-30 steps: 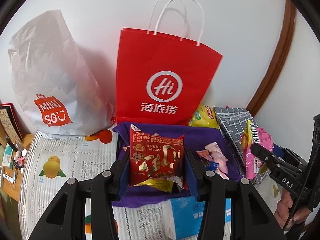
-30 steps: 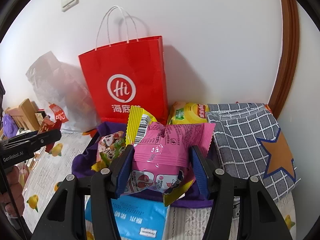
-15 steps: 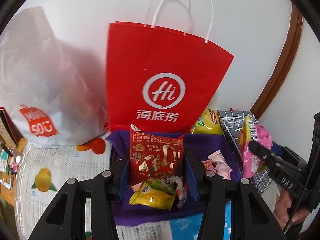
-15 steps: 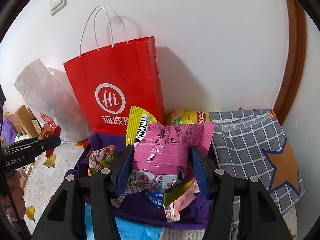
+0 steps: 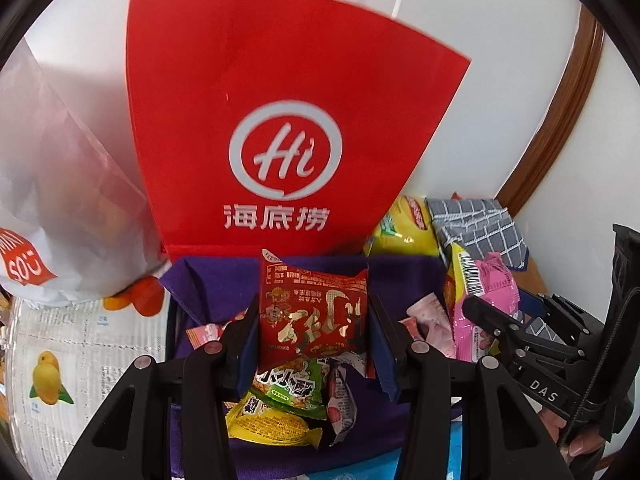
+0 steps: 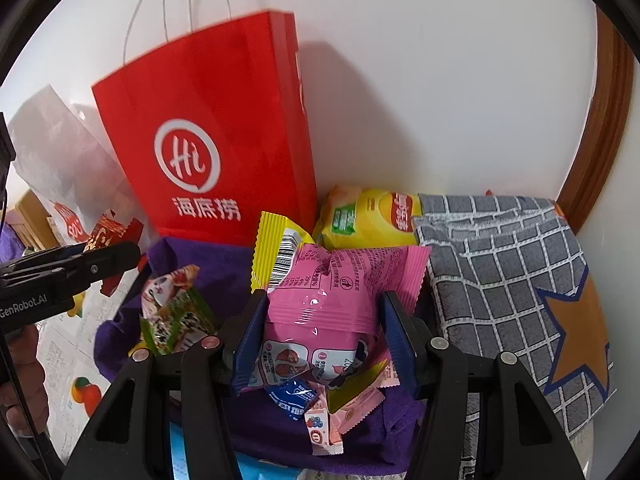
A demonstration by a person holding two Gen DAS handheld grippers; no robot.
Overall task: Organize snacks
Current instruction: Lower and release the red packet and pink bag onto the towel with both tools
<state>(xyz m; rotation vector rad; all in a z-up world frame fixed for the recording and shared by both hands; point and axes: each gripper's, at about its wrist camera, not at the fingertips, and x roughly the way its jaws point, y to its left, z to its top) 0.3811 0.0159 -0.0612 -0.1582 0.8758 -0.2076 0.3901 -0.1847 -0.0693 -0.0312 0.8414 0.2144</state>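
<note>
**A:** What are you holding, and where?

**B:** My left gripper point(image 5: 312, 320) is clenching a red foil snack packet with gold lettering point(image 5: 314, 312) between its blue pads, above the purple fabric bin point(image 5: 216, 292). My right gripper point(image 6: 320, 340) is gripping a pink plastic snack pack with a yellow crimped edge and barcode point(image 6: 320, 300), over the same bin point(image 6: 208, 264).

**A:** What is lying in the bin?

**B:** Under my left fingers, a green-and-white peanut-style sachet point(image 5: 292, 390) is resting on a yellow sachet point(image 5: 268, 426). Under my right, a small blue wrapped sweet point(image 6: 292, 398) and pale pink wafer sachets point(image 6: 324, 428) are lying on the purple cloth.

**A:** Anything changing from a second ago?

**B:** Both hands are coming down and closer in. The tall red paper bag with white cord handles point(image 5: 288, 120) is filling far more of the left view, and the sachets on the bin floor are now showing. Neither grip is loosening.

**A:** Any writing?

**B:** The red bag is showing a white "Hi" in a ring above 海底捞. The crumpled white plastic bag point(image 5: 56, 184) beside it is bearing a red patch where I'm reading only "SO". The right gripper's body is reading "DAS", the left's "GenRobot.AI". Behind the bin, a yellow crisp bag point(image 6: 368, 220) is lying against a grey checked fabric box with an orange star point(image 6: 516, 280).
</note>
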